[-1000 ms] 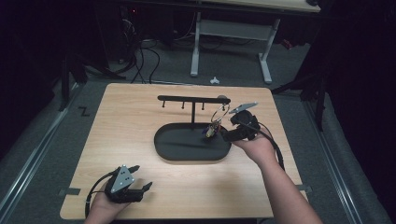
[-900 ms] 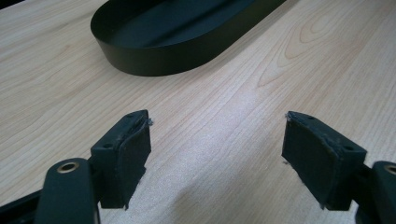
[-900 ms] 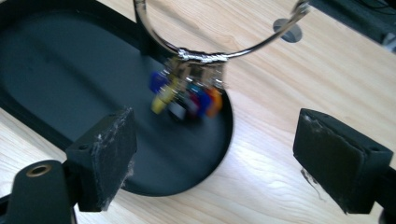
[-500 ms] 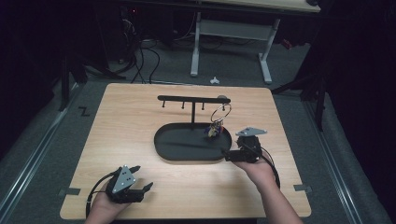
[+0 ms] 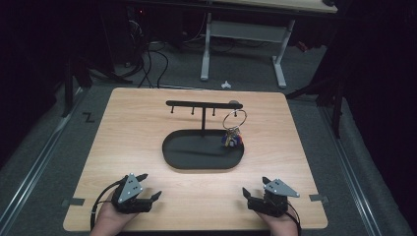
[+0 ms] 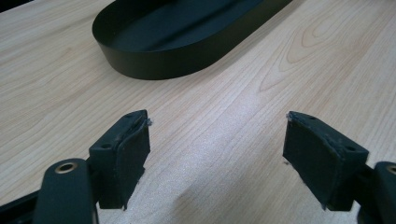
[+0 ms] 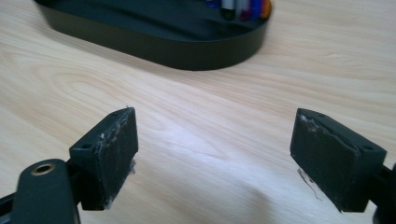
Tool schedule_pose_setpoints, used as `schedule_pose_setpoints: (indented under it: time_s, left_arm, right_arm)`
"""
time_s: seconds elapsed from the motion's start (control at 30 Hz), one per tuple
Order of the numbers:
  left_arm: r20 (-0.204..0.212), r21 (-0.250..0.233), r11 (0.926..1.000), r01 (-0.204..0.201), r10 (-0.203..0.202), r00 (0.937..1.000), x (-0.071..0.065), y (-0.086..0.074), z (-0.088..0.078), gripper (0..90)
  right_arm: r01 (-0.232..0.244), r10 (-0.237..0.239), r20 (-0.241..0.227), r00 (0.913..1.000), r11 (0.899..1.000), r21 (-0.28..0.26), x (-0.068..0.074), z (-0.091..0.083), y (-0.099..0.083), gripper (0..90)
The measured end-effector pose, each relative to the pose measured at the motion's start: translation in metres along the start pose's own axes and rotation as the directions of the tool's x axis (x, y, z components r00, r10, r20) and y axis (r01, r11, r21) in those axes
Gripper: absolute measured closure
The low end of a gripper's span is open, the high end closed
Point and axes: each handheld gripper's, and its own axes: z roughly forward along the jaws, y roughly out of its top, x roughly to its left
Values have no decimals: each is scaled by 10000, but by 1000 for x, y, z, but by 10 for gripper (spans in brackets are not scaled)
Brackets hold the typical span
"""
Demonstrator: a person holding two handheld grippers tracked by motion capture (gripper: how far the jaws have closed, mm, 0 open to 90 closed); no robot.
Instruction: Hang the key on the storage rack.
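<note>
A wooden table point(image 5: 147, 123) carried a black oval tray point(image 5: 187, 152) at its centre, from which rose a black T-shaped hook stand point(image 5: 203, 104). A metal key ring point(image 5: 234, 119) hung from the stand's right end, its bunch of keys point(image 5: 231, 138) dangling at the tray's right end. Near the table's front edge, well apart from the tray, a person held the left gripper point(image 5: 149, 189) to the tray's front left and the right gripper point(image 5: 252, 188) to its front right. Both grippers' jaws stood spread wide above bare wood, gripping nothing; their worn black pads point(image 6: 134, 151) showed frayed edges in the gripper views.
</note>
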Motion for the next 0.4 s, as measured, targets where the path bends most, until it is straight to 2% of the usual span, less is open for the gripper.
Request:
schedule_pose_setpoints:
  time_s: [0.03, 0.07, 0.17, 0.27, 0.4]
  left_arm:
    - [21, 1, 10000, 30, -30, 10000, -1, 0, 0, 233]
    - [23, -5, 10000, 16, -16, 10000, -1, 0, 0, 233]
    - [28, 57, 9999, -152, 152, 9999, -3, 1, 1, 233]
    - [49, 71, 9999, -127, 126, 9999, -3, 0, 1, 230]
    - [69, 20, 10000, -71, 71, 10000, 0, -1, -2, 229]
  right_arm:
    - [-234, 235, -65, 9997, 9996, 167, -2, 1, 0, 155]
    - [-394, 396, -162, 9991, 9992, 94, -2, 2, 1, 155]
    - [-211, 212, -114, 9997, 9998, 45, -1, 5, 2, 155]
    - [-317, 332, -345, 9989, 9986, 433, -2, 11, 1, 155]
    - [-272, 282, -243, 9993, 9988, 397, -2, 13, 2, 154]
